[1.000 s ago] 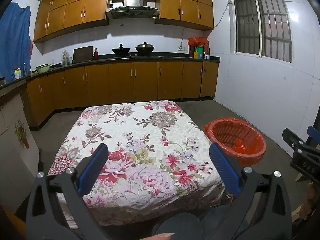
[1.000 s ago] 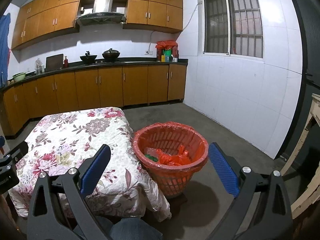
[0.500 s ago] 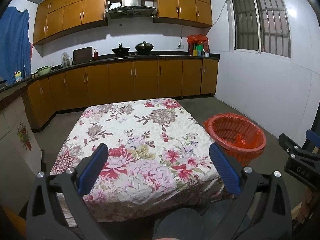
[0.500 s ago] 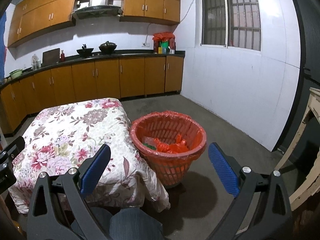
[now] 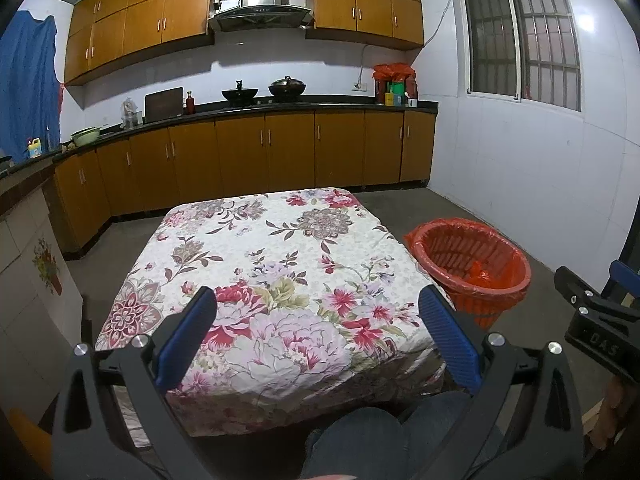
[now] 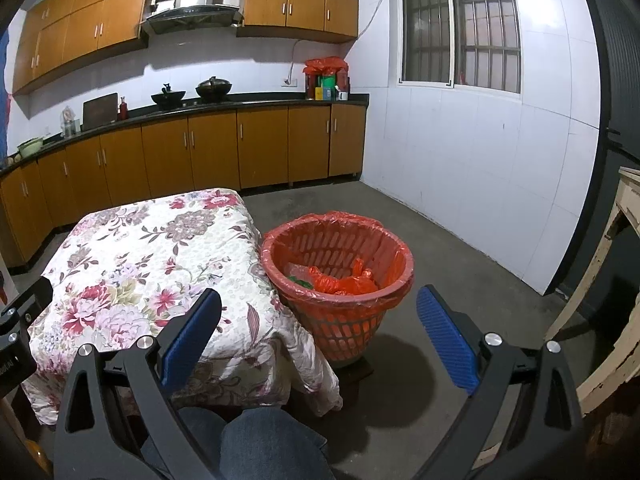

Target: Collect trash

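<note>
An orange trash basket (image 6: 340, 280) lined with an orange bag stands on the floor right of the table; it also shows in the left wrist view (image 5: 472, 268). Inside lie a knotted orange bag (image 6: 344, 282), something green (image 6: 300, 280) and a clear wrapper. The table (image 5: 272, 280) has a floral cloth with no loose item on it. My left gripper (image 5: 316, 332) is open and empty above the table's near edge. My right gripper (image 6: 318, 332) is open and empty, in front of the basket and above it.
Wooden kitchen cabinets (image 5: 240, 160) and a dark counter with woks run along the back wall. A white tiled wall with a barred window (image 6: 460, 28) is at right. A pale wooden frame (image 6: 600, 300) stands at far right. The person's knees (image 6: 256, 440) are below.
Both grippers have drawn back and risen a little, so table and basket look farther away. Both stay open and empty.
</note>
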{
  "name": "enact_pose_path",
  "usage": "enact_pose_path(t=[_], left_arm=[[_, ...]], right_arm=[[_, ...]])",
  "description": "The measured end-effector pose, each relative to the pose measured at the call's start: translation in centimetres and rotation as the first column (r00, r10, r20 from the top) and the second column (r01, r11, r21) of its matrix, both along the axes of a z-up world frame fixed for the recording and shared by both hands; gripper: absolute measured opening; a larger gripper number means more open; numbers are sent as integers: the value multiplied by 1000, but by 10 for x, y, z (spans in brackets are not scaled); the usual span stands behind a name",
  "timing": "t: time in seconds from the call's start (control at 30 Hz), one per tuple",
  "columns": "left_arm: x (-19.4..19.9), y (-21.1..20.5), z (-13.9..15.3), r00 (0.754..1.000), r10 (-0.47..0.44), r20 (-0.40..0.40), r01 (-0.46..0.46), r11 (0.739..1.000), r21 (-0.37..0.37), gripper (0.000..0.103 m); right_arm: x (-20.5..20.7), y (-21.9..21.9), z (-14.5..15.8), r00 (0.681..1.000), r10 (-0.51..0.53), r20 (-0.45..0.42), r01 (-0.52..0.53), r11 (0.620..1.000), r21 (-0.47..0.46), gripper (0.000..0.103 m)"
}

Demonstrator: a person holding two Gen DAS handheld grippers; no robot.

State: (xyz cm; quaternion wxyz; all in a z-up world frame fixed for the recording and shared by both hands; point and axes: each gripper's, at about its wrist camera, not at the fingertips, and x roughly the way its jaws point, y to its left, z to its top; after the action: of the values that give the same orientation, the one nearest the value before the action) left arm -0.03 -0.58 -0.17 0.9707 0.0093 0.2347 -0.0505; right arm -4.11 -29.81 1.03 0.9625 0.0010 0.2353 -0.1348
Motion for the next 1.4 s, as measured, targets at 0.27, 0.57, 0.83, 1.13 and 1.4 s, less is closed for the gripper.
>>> enact_pose_path(t=[0.27, 0.57, 0.83, 1.13, 1.4], left_arm=[[-1, -1, 0, 1000, 2, 4, -2, 1000, 5, 99], [-3, 2, 0, 1000, 18, 7, -18, 1000, 5, 99], [-3, 3, 1, 1000, 18, 9, -18, 1000, 4, 99], [-3, 2, 1, 1000, 18, 8, -18, 1000, 5, 99], [-3, 2, 0, 1000, 18, 7, -18, 1000, 4, 99]], right_arm=[[0, 0, 0, 1000, 1, 0, -1, 1000, 0, 97], [-1, 3, -1, 1000, 5, -1, -5, 1000, 2, 97], [-1, 4, -1, 1000, 3, -2, -3, 1000, 3, 97], [-1, 3, -1, 1000, 3, -2, -3, 1000, 3, 97], [-1, 3, -2, 1000, 4, -2, -4, 1000, 3, 97]])
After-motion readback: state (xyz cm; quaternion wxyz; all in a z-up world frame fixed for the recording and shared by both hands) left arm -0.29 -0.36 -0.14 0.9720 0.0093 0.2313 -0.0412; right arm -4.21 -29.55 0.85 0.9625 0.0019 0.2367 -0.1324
